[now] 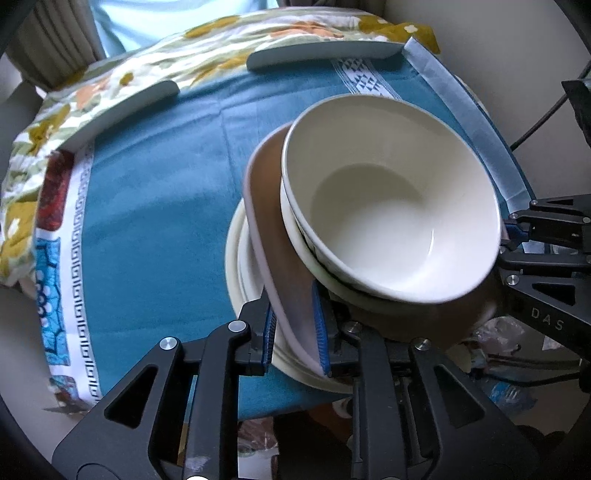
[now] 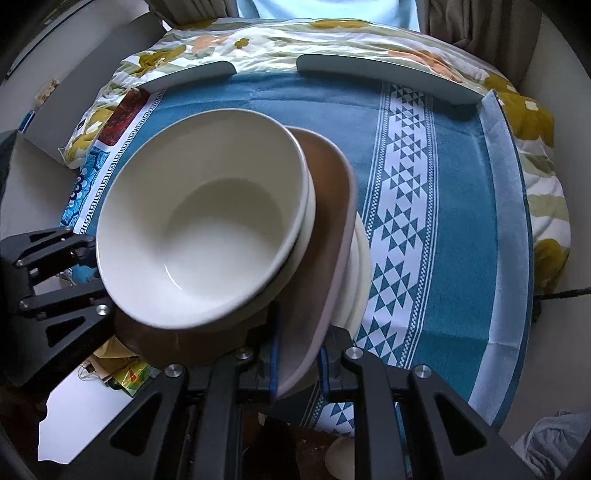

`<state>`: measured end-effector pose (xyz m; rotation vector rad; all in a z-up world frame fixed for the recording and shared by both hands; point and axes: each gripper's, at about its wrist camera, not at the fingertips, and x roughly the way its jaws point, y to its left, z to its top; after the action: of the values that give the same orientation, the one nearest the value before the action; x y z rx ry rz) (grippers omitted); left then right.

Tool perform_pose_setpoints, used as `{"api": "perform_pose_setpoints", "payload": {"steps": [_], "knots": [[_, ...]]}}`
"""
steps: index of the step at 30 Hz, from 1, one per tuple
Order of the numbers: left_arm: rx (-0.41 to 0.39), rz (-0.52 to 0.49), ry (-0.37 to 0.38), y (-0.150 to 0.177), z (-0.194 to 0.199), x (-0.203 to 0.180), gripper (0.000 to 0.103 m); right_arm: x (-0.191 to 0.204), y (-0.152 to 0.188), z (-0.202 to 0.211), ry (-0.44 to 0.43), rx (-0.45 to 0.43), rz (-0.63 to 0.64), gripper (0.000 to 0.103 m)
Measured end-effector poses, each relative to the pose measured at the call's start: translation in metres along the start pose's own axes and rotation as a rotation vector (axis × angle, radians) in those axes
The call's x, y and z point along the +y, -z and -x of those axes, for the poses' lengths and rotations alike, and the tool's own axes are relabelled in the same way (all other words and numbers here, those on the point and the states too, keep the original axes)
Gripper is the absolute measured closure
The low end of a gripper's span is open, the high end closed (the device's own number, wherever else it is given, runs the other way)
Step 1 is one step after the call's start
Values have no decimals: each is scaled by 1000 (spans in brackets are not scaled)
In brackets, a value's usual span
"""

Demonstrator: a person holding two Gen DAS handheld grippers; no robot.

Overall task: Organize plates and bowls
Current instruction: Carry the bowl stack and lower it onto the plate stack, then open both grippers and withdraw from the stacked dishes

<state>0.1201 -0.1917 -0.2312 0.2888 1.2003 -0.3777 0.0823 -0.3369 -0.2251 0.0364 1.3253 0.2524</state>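
A stack of dishes is held between both grippers above the teal tablecloth (image 1: 155, 206). On top is a white bowl (image 1: 388, 199), nested in another white bowl, standing on a brown plate (image 1: 280, 236) with a pale rim, over cream plates (image 1: 236, 258). My left gripper (image 1: 295, 332) is shut on the rims of the brown plate and the cream plates at the stack's near edge. In the right wrist view the same bowl (image 2: 199, 225) sits on the brown plate (image 2: 325, 221), and my right gripper (image 2: 297, 363) is shut on the plate rims.
Two grey curved strips (image 1: 321, 55) (image 1: 125, 107) lie at the far edge of the teal cloth, also in the right wrist view (image 2: 388, 74). A floral quilt (image 2: 295, 33) lies behind. The table edge and cluttered floor (image 2: 122, 373) are just below the stack.
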Motion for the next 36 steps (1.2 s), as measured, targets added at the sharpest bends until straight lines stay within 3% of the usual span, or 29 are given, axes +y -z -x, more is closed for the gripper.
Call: {"api": "perform_pose_setpoints", "payload": {"steps": [12,16,22,24,25,26,27,28,29,32,36], "knots": [[-51,9,-14,8,51,1,85,-5,9,60,-7,-90,-77,88],[-149,75,18,19,95,5,85,5,18,102,-20,-192,-63,88],[-391,142,36,30,184,11,85,31,30,174,1,-388,-33,88],[-463,149,29,33,213,15,79,41,34,198,18,-451,-29,88],[-500,152,22,36,226,17,61,46,37,210,26,-487,-32,88],[-532,154,13,37,237,19,32,50,38,219,35,-516,-33,86],[-578,159,1,40,250,21,20,54,38,228,48,-542,-34,81],[-611,161,-3,43,259,24,10,58,39,235,60,-566,-36,66],[-656,162,-5,47,272,26,9,60,40,241,67,-588,-40,46],[-706,169,-30,52,291,33,0,68,45,260,75,-672,-61,18],[-749,196,-67,65,301,41,0,77,52,269,136,-748,-89,6]]}}
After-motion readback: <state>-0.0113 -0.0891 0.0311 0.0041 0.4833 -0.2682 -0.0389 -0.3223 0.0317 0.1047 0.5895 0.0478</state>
